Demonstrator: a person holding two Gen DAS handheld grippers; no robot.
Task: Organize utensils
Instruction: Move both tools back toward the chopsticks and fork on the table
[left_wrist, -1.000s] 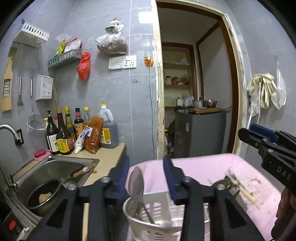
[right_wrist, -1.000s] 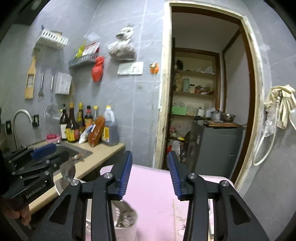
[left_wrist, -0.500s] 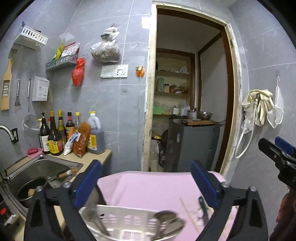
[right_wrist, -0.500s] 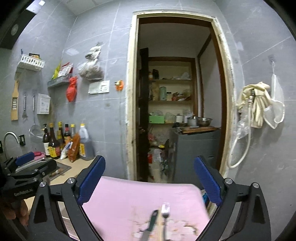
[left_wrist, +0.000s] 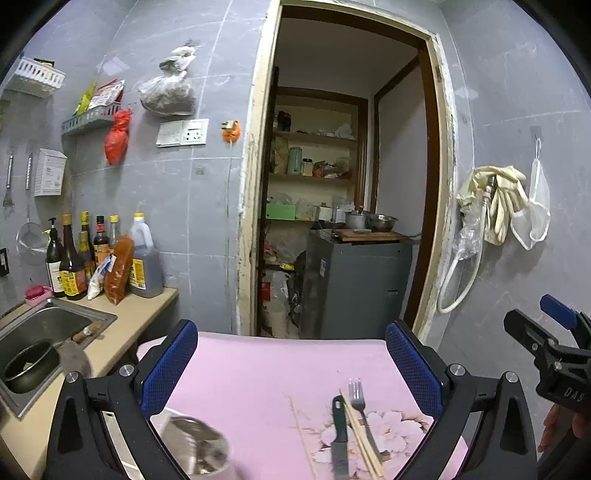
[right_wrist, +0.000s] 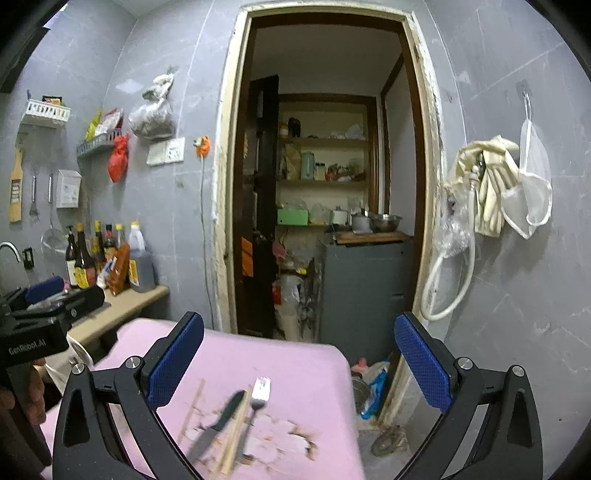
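Kitchen scene. Far left, sink set in the beige counter, dark pot inside the sink; bottles stand along the counter's back edge against the grey tiled wall.

Pink tabletop beside the counter's right end. At its near left edge, a blurred metal cup, partly behind the left gripper's left finger.

Left gripper: jaws have just been opening, now spread wide, nothing between the blue pads, nothing held. It hangs over the tabletop's near edge.

Utensils lie loose on the flower print at the tabletop's near right part: knife with dark green handle, chopsticks just right of it, fork next, tines toward the far edge. All three close together, chopsticks overlapping the fork handle. One more thin stick lies left of the knife, apart.

Right gripper: jaws also just been opening, now fully apart, empty, above the utensils. In the right wrist view these are motion-blurred.

Far right, gloves and a hose hang on the wall.
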